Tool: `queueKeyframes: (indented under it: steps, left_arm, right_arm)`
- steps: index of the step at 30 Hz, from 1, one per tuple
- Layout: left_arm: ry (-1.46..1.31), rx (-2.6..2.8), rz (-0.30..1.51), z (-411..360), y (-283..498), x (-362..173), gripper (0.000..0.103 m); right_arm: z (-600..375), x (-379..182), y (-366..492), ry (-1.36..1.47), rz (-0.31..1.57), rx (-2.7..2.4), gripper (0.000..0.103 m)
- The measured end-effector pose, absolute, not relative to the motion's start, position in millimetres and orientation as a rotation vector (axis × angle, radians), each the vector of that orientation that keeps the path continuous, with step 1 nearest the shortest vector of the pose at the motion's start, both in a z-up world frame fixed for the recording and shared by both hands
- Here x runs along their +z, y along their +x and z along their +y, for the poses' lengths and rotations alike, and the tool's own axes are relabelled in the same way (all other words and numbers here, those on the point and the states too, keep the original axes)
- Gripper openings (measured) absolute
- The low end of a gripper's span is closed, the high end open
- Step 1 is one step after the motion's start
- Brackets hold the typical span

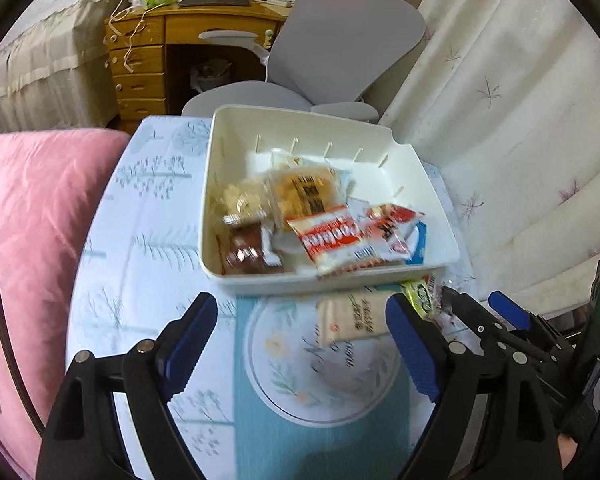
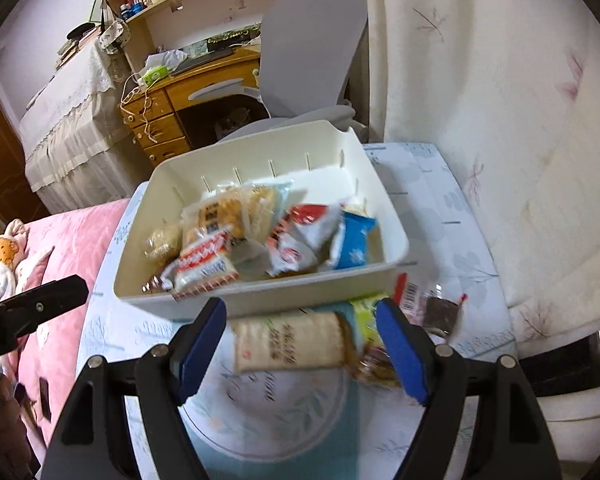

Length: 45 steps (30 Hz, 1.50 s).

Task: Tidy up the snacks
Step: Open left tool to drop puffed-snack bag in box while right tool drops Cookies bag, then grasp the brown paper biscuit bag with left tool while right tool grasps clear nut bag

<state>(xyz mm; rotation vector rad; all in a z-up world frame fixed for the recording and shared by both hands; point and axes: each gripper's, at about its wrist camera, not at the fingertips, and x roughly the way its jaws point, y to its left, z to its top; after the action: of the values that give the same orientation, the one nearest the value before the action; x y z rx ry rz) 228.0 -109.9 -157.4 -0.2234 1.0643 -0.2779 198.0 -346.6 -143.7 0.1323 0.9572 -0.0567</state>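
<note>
A white plastic bin (image 1: 300, 128) (image 2: 260, 148) stands on the round table and holds several snack packets, among them a red-and-white cookie packet (image 1: 332, 240) (image 2: 206, 260), a blue packet (image 2: 356, 244) and a brown one (image 1: 248, 252). In front of the bin lie a beige cracker packet (image 1: 356, 316) (image 2: 288, 344) and a yellow-green packet (image 1: 418, 294) (image 2: 366, 316). My left gripper (image 1: 300, 302) is open over the placemat, holding nothing. My right gripper (image 2: 302, 312) is open, the beige packet lying just beyond its fingertips, untouched.
The table wears a pale tree-print cloth (image 1: 148, 216) and a teal placemat (image 1: 284, 432). A pink quilt (image 1: 32, 220) lies to the left, a white curtain (image 1: 520, 120) hangs to the right, and a grey chair (image 1: 340, 40) and wooden desk (image 1: 140, 64) stand behind.
</note>
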Motion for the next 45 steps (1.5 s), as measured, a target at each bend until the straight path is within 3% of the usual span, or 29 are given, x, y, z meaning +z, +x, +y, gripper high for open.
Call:
queueKeyframes:
  steps: [21, 31, 40, 45]
  left_arm:
    - [-0.53, -0.027, 1.219, -187, 166, -212, 0.086]
    - [-0.674, 0.18, 1.246, -193, 188, -250, 0.086]
    - [-0.753, 0.221, 1.259, -213, 215, -288, 0.086]
    - [-0.768, 0.287, 1.285, -214, 227, -303, 0.086]
  right_arm:
    - [-430, -163, 167, 0.044, 1.031, 0.174, 0.078]
    - [-427, -192, 163, -0.14, 1.052, 0.28, 0.078]
    - [-404, -220, 156, -0.442, 0.908, 0.392, 0.078]
    - [-396, -237, 161, -0.465, 0.927, 0.451, 0.078]
